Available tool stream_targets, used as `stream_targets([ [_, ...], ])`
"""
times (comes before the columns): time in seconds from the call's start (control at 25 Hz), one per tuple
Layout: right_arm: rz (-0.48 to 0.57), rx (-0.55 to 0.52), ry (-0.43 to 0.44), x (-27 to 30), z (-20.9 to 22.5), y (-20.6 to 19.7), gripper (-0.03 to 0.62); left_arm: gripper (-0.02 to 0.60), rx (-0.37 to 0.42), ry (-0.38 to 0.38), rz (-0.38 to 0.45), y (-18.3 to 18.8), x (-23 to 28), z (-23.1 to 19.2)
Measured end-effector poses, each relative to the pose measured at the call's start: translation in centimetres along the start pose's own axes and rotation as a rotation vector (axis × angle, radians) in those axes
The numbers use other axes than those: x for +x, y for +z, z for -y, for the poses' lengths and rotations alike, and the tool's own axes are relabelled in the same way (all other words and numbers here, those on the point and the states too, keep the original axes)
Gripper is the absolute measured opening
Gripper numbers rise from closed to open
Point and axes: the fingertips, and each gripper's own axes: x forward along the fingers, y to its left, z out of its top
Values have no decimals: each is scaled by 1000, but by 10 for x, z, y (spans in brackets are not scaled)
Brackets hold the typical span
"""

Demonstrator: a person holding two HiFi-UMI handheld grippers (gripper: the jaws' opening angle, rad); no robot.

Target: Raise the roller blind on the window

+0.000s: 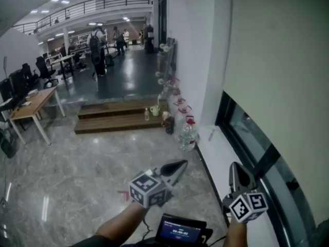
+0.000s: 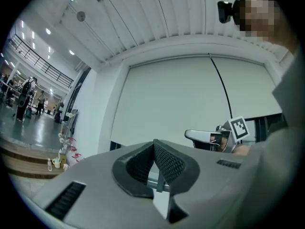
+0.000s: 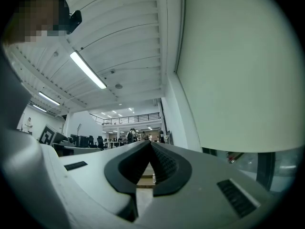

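Nearest, the left claw and right claw are both pinched closed on nothing, probably only readied beside the window. Above the sill, the roller blind hangs nearly fully lowered, its thin cord ungrasped.

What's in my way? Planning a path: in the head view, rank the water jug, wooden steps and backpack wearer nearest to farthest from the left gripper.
1. Water jug, by the wall, ahead of left gripper.
2. Wooden steps, behind it.
3. Backpack wearer, far hall.
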Motion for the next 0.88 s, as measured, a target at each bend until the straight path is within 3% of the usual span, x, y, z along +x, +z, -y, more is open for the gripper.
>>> stream_targets([
  [0.56, 4, 2, 58, 43, 91, 6, 14, -9, 22, 37, -34, -1, 106, -5],
  [0.88, -13, 11, 34, 86, 128, -10, 14, -9, 7, 27, -49, -12, 150, -44],
])
